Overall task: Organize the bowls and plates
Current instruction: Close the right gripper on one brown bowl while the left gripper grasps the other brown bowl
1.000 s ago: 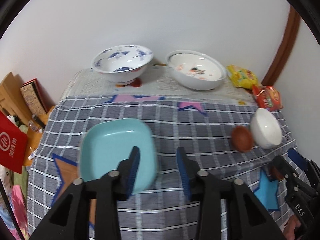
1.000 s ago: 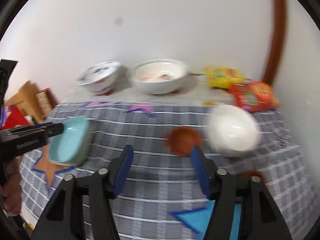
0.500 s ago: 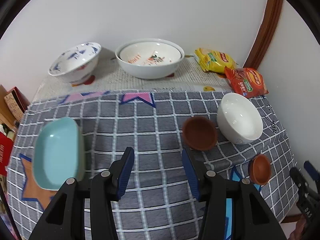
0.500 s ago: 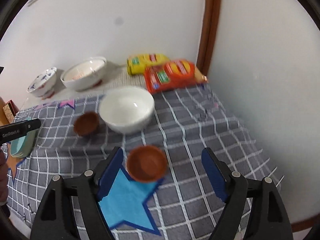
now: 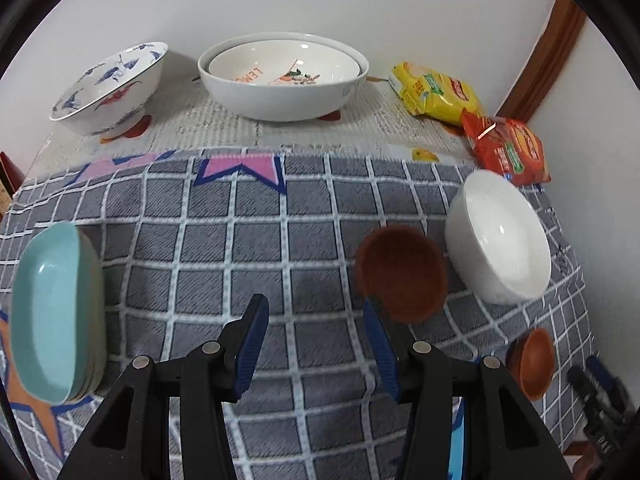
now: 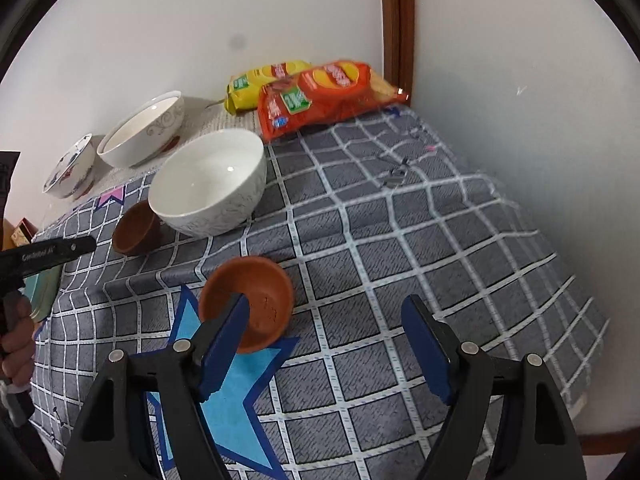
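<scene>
- Grey checked cloth (image 5: 256,240) over table.
- Big white bowls (image 5: 284,76) nested at back wall; plain white bowl (image 6: 208,184) mid-cloth.
- Teal plates (image 5: 52,320) stacked at left edge.
- Left gripper (image 5: 316,344) fingers wide, brown bowl (image 5: 400,276) just ahead.
- Right gripper (image 6: 332,348) fingers wide, empty, beside small clay bowl (image 6: 256,292).

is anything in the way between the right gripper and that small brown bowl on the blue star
Nothing visible. The right gripper is open, and its left finger already overlaps the small brown bowl in the right wrist view. Only bare checked cloth lies around it; the white bowl sits farther back.
</scene>
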`<control>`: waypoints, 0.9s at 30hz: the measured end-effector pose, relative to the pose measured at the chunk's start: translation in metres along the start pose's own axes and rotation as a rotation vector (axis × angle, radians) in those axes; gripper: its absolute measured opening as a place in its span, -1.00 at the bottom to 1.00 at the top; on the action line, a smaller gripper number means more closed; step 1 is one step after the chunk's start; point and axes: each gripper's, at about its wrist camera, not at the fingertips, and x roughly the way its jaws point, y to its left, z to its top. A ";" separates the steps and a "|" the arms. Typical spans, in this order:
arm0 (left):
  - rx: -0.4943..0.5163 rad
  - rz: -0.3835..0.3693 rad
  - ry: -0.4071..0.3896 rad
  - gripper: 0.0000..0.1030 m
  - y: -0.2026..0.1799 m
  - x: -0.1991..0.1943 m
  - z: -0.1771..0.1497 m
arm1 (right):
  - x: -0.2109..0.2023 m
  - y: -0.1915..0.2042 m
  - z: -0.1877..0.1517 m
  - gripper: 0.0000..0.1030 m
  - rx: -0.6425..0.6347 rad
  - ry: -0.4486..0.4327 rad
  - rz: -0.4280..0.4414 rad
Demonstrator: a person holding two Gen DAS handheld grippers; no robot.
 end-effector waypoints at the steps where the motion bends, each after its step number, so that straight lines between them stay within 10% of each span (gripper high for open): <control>1: -0.001 0.005 0.003 -0.09 -0.001 0.003 0.002 | 0.003 -0.002 0.000 0.49 0.010 0.009 0.010; 18: 0.021 -0.009 0.060 -0.11 -0.021 0.049 0.021 | 0.047 0.007 0.002 -0.18 0.017 0.094 0.051; 27: 0.059 -0.047 0.076 -0.60 -0.033 0.059 0.022 | 0.055 0.012 0.002 -0.54 0.023 0.089 0.045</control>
